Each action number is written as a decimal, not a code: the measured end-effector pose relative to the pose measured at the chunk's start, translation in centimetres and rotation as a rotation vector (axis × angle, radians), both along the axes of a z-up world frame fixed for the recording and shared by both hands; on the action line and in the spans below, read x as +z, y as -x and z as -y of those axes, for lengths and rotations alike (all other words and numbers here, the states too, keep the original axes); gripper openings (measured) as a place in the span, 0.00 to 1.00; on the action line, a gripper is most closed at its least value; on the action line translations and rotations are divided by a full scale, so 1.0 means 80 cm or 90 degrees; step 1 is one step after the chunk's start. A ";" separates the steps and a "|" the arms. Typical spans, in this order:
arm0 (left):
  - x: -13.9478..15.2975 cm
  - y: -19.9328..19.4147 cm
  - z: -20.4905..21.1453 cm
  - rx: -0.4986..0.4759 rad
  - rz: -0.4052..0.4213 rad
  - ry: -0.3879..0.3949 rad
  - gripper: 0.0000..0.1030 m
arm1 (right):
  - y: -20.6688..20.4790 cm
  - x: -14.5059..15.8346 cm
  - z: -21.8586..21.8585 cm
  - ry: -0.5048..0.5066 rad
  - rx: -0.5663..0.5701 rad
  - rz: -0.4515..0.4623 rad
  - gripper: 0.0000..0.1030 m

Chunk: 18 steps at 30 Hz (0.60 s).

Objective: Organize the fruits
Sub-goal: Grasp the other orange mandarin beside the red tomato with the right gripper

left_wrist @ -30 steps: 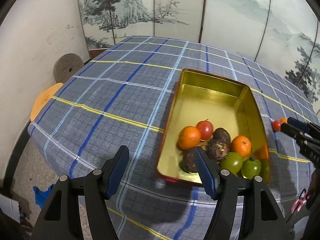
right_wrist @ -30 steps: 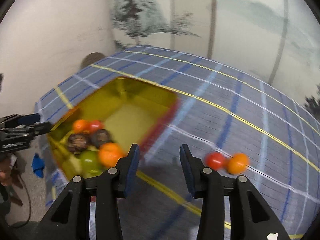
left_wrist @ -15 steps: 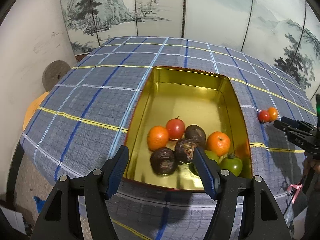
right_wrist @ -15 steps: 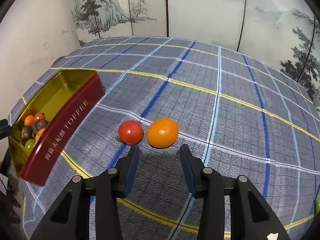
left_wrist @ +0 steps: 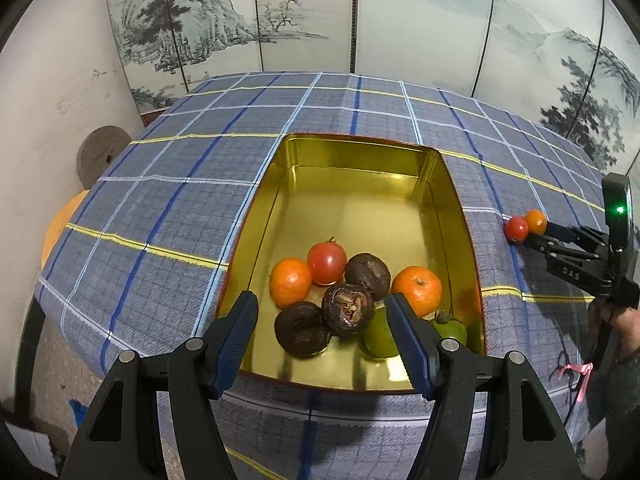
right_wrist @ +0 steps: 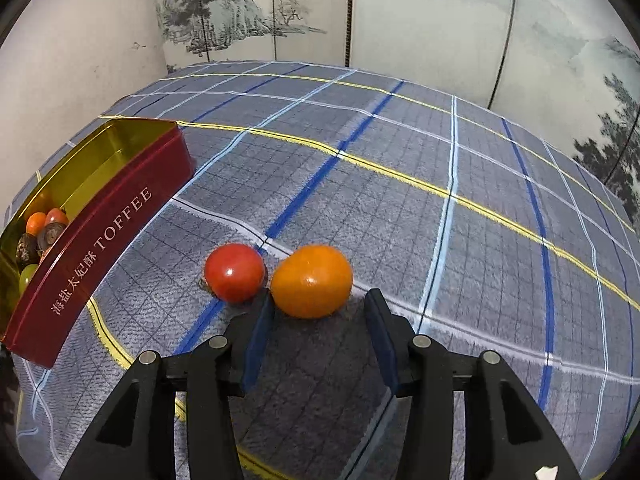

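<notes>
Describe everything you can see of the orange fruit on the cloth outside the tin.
The orange fruit is smooth, glossy and slightly egg-shaped, with a small highlight. It lies on the checked cloth, right of the red tomato, so close that they seem to touch. The tin stands further left. The right gripper is open just in front of it, jaws having just opened; the pads do not press it.

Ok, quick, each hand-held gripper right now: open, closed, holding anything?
Left hand-held gripper: open, empty, above the tin.
Right hand-held gripper: open, empty, just short of the orange fruit.
</notes>
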<state>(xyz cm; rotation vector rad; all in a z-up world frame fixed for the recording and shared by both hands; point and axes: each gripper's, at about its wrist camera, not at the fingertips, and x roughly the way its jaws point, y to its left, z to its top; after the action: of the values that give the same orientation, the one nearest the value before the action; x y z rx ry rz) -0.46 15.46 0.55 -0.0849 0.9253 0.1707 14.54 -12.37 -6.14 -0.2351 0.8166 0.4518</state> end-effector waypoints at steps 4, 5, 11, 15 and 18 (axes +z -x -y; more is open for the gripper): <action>0.003 -0.006 0.005 -0.007 0.002 -0.001 0.65 | -0.006 0.000 -0.004 -0.003 0.012 -0.001 0.42; 0.003 -0.006 0.007 -0.009 0.003 0.000 0.65 | -0.007 0.001 -0.004 -0.004 0.013 -0.001 0.42; 0.006 -0.018 0.024 -0.027 0.005 0.007 0.65 | -0.004 0.001 -0.006 -0.005 0.011 -0.001 0.35; 0.006 -0.031 0.045 -0.049 0.006 0.016 0.65 | 0.000 0.001 -0.002 -0.009 0.001 -0.001 0.35; 0.006 -0.041 0.065 -0.068 0.009 0.025 0.65 | 0.005 0.001 0.006 -0.011 -0.017 -0.002 0.35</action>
<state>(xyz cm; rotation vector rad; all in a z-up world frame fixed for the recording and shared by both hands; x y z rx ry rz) 2.83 10.28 1.00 -0.0728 0.9164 0.0526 14.12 -12.85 -6.06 -0.2074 0.8175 0.4340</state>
